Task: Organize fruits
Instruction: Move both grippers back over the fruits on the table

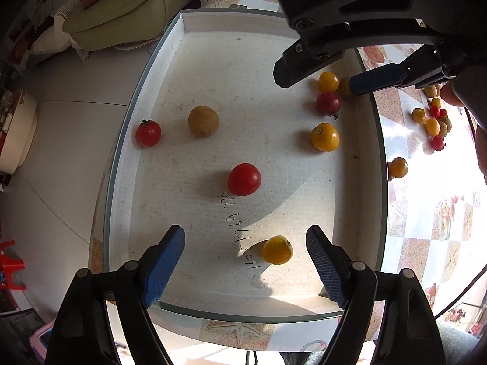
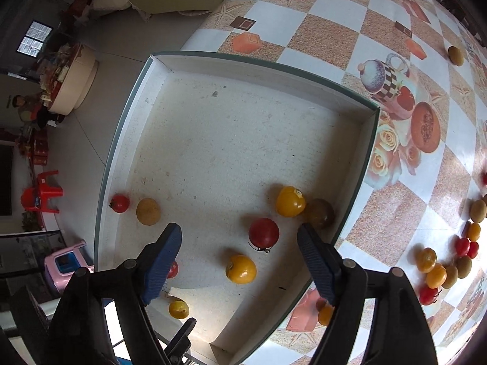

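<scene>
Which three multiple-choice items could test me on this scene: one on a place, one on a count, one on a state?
1. Where does the tan fruit lie? A in the tray, beside a red tomato; B on the tablecloth; C on the floor.
2. How many red tomatoes lie in the tray? A one; B three; C six.
3. How do the left gripper and the right gripper stand? A both open and empty; B both shut; C each holding a fruit.
Key: 1 A, it rests inside, next to the tomato by the wall; 2 B, three red ones show inside; 3 A, the jaws stand apart and press nothing.
</scene>
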